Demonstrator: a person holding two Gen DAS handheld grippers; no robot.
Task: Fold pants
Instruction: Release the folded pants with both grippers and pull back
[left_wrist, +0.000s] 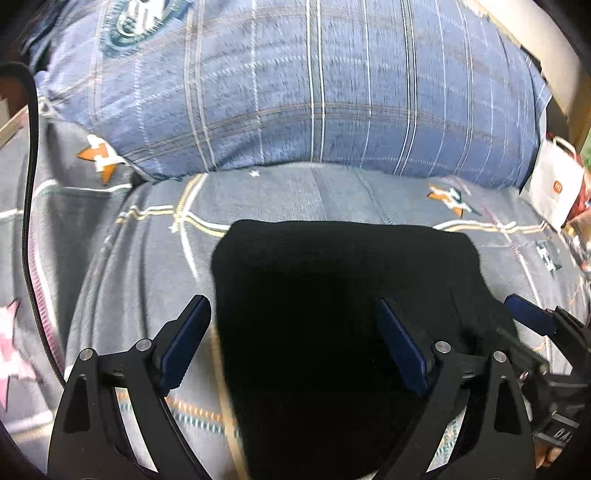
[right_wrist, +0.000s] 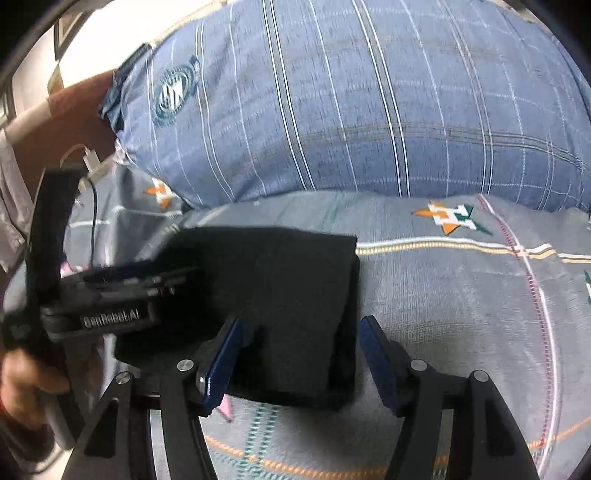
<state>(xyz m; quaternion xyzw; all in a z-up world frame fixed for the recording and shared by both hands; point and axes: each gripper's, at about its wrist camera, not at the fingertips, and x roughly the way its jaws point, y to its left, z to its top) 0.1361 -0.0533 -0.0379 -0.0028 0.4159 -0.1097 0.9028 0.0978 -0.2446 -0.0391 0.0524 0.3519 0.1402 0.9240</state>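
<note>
The black pants (left_wrist: 332, 314) lie folded into a thick rectangular stack on the patterned bedsheet (left_wrist: 147, 266). My left gripper (left_wrist: 291, 332) is open, its blue-padded fingers (left_wrist: 184, 343) straddling the stack's left edge. My right gripper (right_wrist: 299, 354) is open around the stack's right edge, the pants (right_wrist: 277, 295) between its fingers (right_wrist: 376, 362). The right gripper also shows at the right edge of the left wrist view (left_wrist: 535, 317). The left gripper's body (right_wrist: 110, 314) shows in the right wrist view, over the pants' left side.
A large blue plaid pillow (left_wrist: 314, 85) lies just beyond the pants. A white paper bag (left_wrist: 554, 192) stands at the far right. A black cable (left_wrist: 29, 221) hangs on the left. The person's hand (right_wrist: 22, 380) holds the left gripper's handle.
</note>
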